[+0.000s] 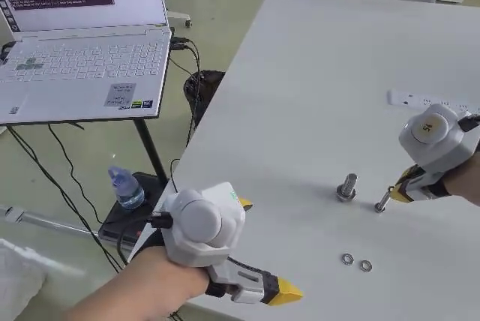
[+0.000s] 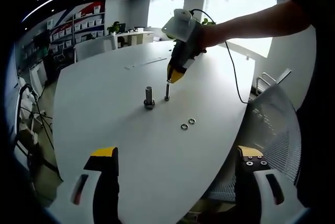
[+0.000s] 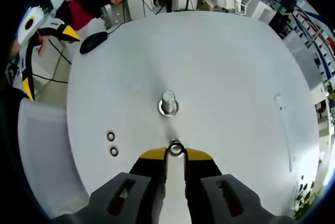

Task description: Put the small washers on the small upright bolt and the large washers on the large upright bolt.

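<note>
On the white table [image 1: 315, 81] stand a large upright bolt [image 1: 346, 187] [image 3: 167, 101] [image 2: 149, 97] with washers at its base and, to its right, a small upright bolt [image 1: 382, 202] [image 2: 167, 91]. My right gripper [image 1: 396, 193] [image 3: 176, 153] [image 2: 172, 75] is shut on a small washer [image 3: 176, 149], held at the top of the small bolt. Two small washers [image 1: 347, 259] [image 1: 365, 265] [image 3: 111, 136] [image 2: 184, 126] lie loose nearer the front edge. My left gripper [image 1: 266, 247] [image 2: 177, 156] hangs open at the table's front left edge, holding nothing.
A white laptop [image 1: 82, 58] sits on a stand left of the table, with cables and a water bottle [image 1: 126, 190] below it. A white power strip [image 1: 427, 101] lies at the far right. A mesh chair [image 2: 272, 124] stands beside the table.
</note>
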`<action>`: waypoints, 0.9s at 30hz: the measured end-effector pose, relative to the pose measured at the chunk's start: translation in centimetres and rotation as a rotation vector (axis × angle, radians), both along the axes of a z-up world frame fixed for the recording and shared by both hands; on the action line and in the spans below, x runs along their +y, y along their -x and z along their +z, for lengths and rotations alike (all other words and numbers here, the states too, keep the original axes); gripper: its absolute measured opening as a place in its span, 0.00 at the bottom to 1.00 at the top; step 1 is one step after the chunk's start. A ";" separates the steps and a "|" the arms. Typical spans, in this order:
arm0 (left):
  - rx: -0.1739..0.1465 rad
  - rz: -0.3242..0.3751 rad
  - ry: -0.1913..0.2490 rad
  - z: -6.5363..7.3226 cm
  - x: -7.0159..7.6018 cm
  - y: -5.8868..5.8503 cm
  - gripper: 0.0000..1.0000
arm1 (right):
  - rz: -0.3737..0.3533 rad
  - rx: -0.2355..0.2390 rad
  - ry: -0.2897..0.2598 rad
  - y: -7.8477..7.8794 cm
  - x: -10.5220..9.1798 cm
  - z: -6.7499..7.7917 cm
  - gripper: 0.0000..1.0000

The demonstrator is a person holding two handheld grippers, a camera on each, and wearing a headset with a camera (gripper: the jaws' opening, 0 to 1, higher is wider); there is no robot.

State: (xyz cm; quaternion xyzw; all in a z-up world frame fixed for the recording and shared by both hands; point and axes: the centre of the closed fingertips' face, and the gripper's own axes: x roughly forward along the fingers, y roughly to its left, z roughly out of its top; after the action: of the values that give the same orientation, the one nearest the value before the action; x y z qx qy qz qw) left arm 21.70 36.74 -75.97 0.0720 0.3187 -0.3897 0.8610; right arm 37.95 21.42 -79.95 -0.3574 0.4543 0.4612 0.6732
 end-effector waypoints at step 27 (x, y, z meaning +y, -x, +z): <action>0.019 -0.015 -0.009 -0.4 0.4 -0.3 0.89 | 0.010 0.011 0.033 -0.3 -0.1 -1.5 0.13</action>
State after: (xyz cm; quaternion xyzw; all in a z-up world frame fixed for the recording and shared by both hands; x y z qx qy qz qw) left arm 22.03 37.12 -76.32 0.0742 0.3281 -0.3953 0.8548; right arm 38.22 21.35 -81.45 -0.3685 0.4637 0.4589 0.6623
